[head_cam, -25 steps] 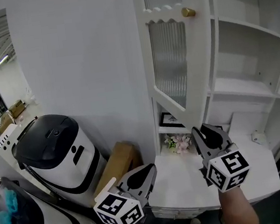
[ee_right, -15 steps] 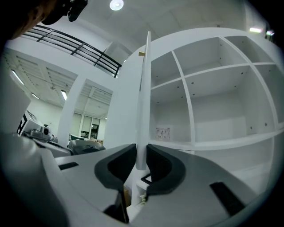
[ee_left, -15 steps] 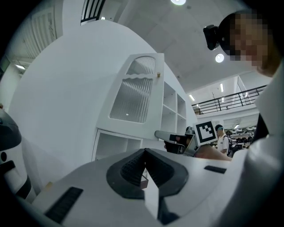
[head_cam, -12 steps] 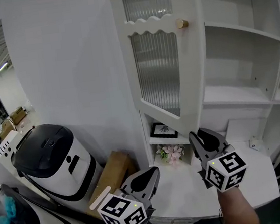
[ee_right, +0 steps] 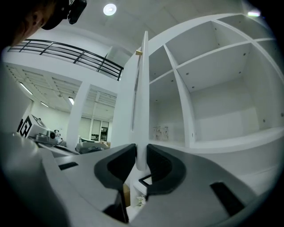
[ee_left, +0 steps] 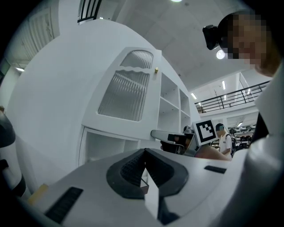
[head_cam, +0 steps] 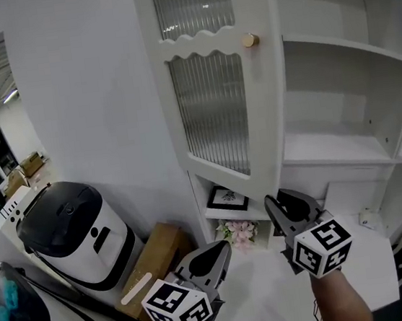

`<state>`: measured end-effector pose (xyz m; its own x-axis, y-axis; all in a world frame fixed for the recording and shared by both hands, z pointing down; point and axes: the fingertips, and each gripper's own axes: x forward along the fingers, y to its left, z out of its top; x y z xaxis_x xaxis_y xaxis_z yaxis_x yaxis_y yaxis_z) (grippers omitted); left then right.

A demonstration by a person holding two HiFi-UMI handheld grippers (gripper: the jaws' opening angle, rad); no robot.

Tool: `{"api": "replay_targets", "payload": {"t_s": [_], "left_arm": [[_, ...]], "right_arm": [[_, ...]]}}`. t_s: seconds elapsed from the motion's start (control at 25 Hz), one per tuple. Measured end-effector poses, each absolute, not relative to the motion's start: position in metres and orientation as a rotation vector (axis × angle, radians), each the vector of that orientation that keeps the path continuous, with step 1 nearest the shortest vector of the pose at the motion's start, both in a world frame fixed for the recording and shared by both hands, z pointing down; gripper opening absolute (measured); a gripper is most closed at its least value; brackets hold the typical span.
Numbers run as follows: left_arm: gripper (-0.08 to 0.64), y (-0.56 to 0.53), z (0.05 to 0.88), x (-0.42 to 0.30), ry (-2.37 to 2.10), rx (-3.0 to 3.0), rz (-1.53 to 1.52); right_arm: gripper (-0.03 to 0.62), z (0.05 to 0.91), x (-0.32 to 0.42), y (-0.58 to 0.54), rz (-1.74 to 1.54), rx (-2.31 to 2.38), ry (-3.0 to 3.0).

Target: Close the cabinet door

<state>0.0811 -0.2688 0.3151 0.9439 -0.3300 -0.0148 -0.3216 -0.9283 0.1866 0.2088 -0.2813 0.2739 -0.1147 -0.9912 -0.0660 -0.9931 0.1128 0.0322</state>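
The white cabinet door, a tall frame round two ribbed glass panes with a scalloped rail between them, stands swung out from the white open-shelved cabinet. Its left side is at the cabinet's left edge and its free side is well out from the shelves. A small brass knob sits on that free side, level with the scalloped rail.

The right tongs are clamped on the bottom corner of the door's free edge. Seen along them, the thin white edge runs straight up from between the two black pads, which press on it from either side. The left tongs hang lower and further left, clear of the door, pressed together with nothing between them.

Below the door lies the cabinet's white counter. A bunch of pale pink flowers lies at its back left corner. A small black-framed picture rests on the low shelf just above them. Left of the cabinet, by the plain white wall, a brown cardboard box leans on the floor. Beside that stands a rounded white machine with a black top.
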Motion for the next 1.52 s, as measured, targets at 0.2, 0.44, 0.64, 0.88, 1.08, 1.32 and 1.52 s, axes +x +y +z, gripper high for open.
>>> {"api": "replay_targets", "payload": {"t_s": [0.2, 0.44, 0.64, 0.88, 1.08, 1.32, 1.52], "left_arm": [[0.005, -0.268, 0.317, 0.109, -0.52, 2.912, -0.07], [0.005, -0.269, 0.323, 0.135, -0.527, 2.908, -0.041], [0.005, -0.273, 0.327, 0.143, -0.557, 2.903, -0.026], [0.005, -0.279, 0.327, 0.142, -0.577, 2.904, -0.009], [0.005, -0.281, 0.331, 0.14, -0.578, 2.905, 0.008], [0.005, -0.288, 0.328, 0.142, -0.555, 2.912, 0.014], [0.006, -0.292, 0.331, 0.144, -0.532, 2.915, 0.023]], "right_arm": [[0.072, 0.274, 0.229, -0.286, 0.071, -1.981, 2.379], [0.075, 0.275, 0.247, -0.298, 0.056, -1.927, 2.392], [0.131, 0.275, 0.261, -0.304, 0.08, -1.953, 2.367], [0.155, 0.275, 0.275, -0.317, 0.111, -2.034, 2.325], [0.184, 0.274, 0.285, -0.323, 0.141, -2.104, 2.304], [0.184, 0.274, 0.293, -0.332, 0.111, -2.117, 2.288], [0.184, 0.274, 0.3, -0.34, 0.111, -2.148, 2.278]]}}
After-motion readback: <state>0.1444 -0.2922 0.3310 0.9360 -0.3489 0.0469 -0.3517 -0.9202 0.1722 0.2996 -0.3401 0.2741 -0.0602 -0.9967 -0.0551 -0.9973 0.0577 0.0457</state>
